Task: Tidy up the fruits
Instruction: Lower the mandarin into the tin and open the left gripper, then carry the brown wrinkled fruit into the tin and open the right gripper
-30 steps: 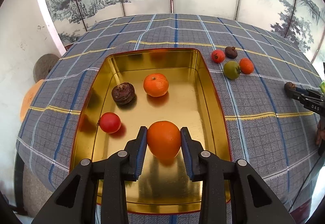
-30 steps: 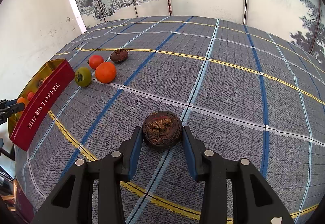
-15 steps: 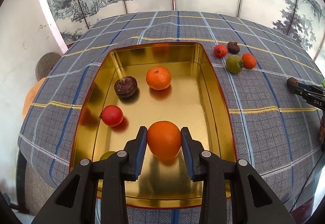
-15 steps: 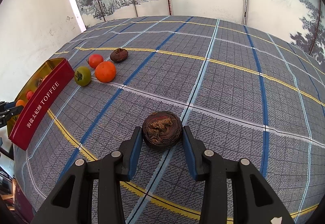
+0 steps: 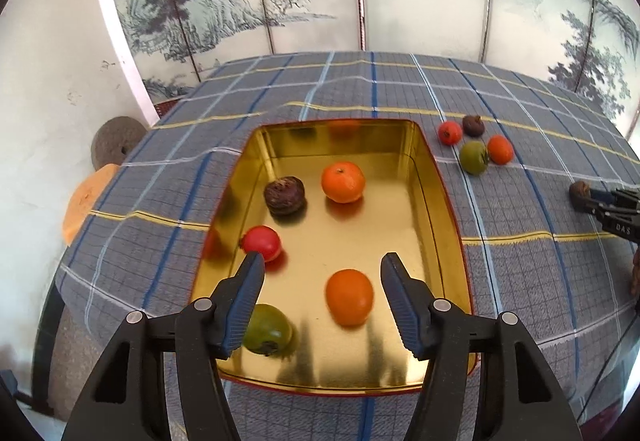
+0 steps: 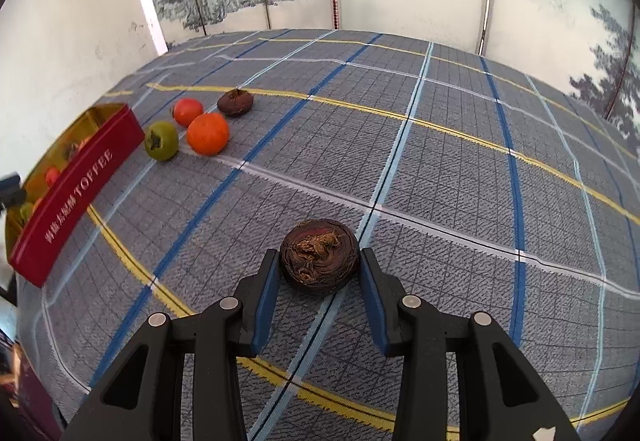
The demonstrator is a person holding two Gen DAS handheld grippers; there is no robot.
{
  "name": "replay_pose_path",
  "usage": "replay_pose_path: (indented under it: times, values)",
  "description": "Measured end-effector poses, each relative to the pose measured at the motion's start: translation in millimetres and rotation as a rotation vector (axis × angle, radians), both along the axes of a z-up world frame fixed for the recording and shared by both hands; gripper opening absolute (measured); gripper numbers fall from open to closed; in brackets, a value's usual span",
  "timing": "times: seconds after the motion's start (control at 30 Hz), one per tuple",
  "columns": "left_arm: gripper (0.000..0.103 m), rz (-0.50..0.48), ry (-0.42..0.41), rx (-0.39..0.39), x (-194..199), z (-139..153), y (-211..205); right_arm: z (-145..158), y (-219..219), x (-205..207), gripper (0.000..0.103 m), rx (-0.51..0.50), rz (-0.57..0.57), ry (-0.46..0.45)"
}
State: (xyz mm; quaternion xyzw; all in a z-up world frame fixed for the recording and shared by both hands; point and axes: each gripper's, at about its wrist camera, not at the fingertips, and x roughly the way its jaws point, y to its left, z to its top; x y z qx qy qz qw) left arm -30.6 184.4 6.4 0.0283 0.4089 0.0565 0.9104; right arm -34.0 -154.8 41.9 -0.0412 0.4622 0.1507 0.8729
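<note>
Orange fruit [image 5: 349, 296] lying in gold tin [image 5: 440, 197], near its front edge; left gripper [image 5: 322, 269] jaws just opening, clear of it. Right gripper [image 6: 318, 268] clenching dark brown fruit [image 6: 319, 257] on plaid tablecloth [image 6: 440, 169].

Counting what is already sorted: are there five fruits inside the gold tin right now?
Yes. The tin holds two oranges, a brown fruit, a red one and a green one.

Both cams ride the wrists, angled down close over the grey plaid-clothed counter [image 5: 360, 89]; each catches the gold-lined red rectangular tin [image 6: 76, 185] and loose fruit cluster [image 5: 476, 145].
</note>
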Motion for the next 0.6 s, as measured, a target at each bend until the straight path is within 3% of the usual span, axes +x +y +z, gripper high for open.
replay_pose_path:
  times: [0.27, 0.43, 0.6]
  values:
    - [0.061, 0.039, -0.024, 0.012, -12, 0, 14, 42, 41, -15, 0.036, 0.124, 0.084, -0.032]
    - [0.061, 0.065, -0.031, -0.011, -19, -1, 27, 68, 115, -20, 0.036, 0.167, 0.255, -0.039]
    - [0.061, 0.088, -0.035, 0.002, -28, -2, 38, 75, 183, -17, 0.036, 0.218, 0.376, -0.008]
